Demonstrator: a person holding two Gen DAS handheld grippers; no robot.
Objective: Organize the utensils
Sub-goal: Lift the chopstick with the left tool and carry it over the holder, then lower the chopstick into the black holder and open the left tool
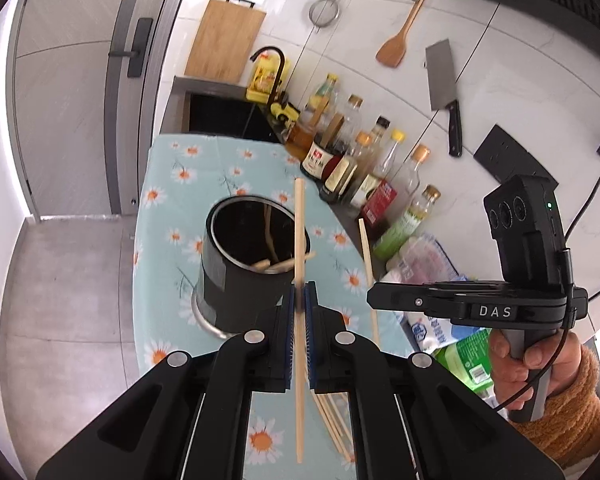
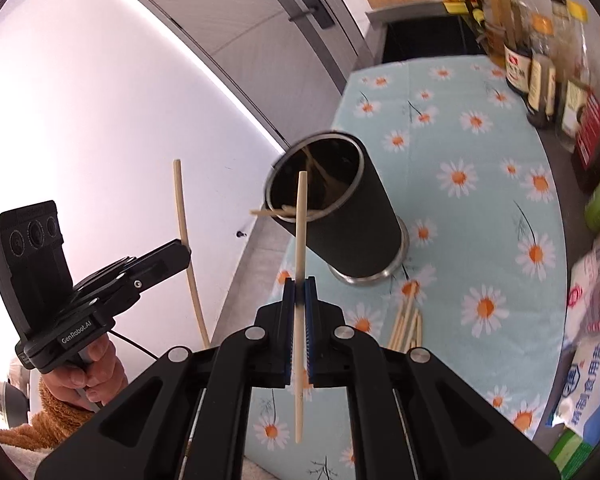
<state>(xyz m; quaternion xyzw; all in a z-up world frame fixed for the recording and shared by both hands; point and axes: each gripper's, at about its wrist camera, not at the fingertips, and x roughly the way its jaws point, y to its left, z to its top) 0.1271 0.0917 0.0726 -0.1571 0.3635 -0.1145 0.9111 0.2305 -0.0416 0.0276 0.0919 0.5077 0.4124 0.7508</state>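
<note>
Mid-task: both grippers clamped on one chopstick each, above the holder.

Left gripper [image 1: 300, 300] pinches a pale wooden chopstick [image 1: 299, 240]; right gripper [image 2: 299, 294] pinches another pale wooden chopstick [image 2: 300, 232]. Black cylindrical metal-rimmed holder [image 1: 236, 280] already contains a few; loose chopstick pile [image 2: 406, 326] remains on the daisy-print tablecloth [image 2: 480, 168], near right.

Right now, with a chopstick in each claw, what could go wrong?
1. The left claw pinches its chopstick in a thin grip, so it could twist or slip out.
2. The right claw also holds a chopstick; both heading for the black holder might collide.
3. Chopsticks already inside cross its rim and could block new ones or tip it.
</note>
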